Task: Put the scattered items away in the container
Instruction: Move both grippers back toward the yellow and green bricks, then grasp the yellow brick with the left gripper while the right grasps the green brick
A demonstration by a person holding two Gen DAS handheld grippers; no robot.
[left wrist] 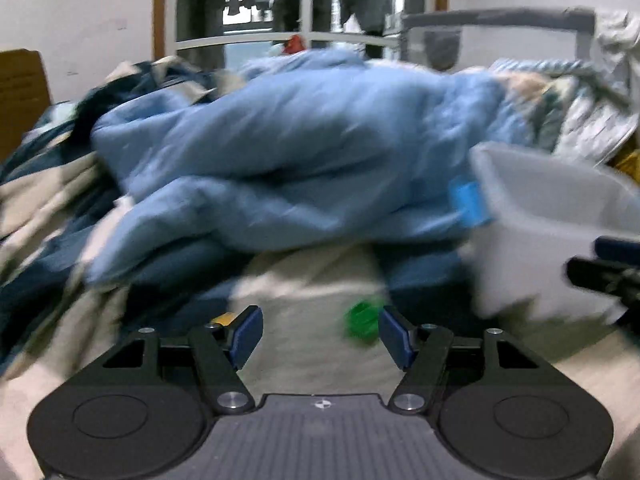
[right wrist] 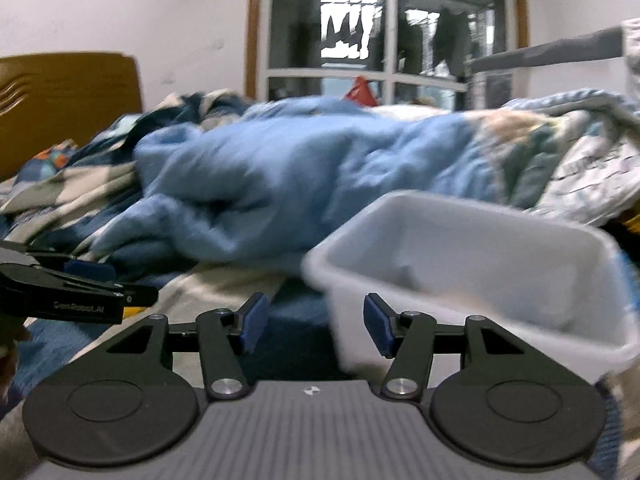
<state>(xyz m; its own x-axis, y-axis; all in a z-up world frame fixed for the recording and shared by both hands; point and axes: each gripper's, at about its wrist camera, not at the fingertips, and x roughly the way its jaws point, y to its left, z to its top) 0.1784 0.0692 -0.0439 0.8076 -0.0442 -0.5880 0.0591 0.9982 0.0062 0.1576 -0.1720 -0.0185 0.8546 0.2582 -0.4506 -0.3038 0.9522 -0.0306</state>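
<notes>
Taking the white plastic bin (right wrist: 480,264) as the landmark, everything lies on a bed spread with a patterned blue and cream bedsheet (left wrist: 304,280).

Far to the bin's left, against the wall, stands a brown wooden headboard (right wrist: 68,92). Between the headboard and the bin, a rumpled light blue quilt (left wrist: 280,152) is heaped across the bed, reaching right up to the bin's left wall.

In the left wrist view, the left gripper (left wrist: 320,334) is to the left of the bin and in front of the quilt, over a cream patch of the sheet. Its jaws stand wide apart with nothing gripped. A small yellow item (left wrist: 224,319) peeps out just behind its left finger; too little shows to tell what it is. A small green item (left wrist: 362,322), blurred, lies on the sheet just inside the right finger, not touched by either pad, and near the bin's lower left corner.

A blue tag or strip (left wrist: 468,204) shows at the bin's left wall, where the quilt meets it.

In the right wrist view, the right gripper (right wrist: 312,324) is at the bin's near left corner. Its jaws are well apart and hold nothing; the bin's corner shows between the two pads, though blur hides whether either pad touches it. The bin sits upright, its inside too blurred to tell what it holds.

To the bin's right lies pale printed bedding (right wrist: 592,176).
</notes>
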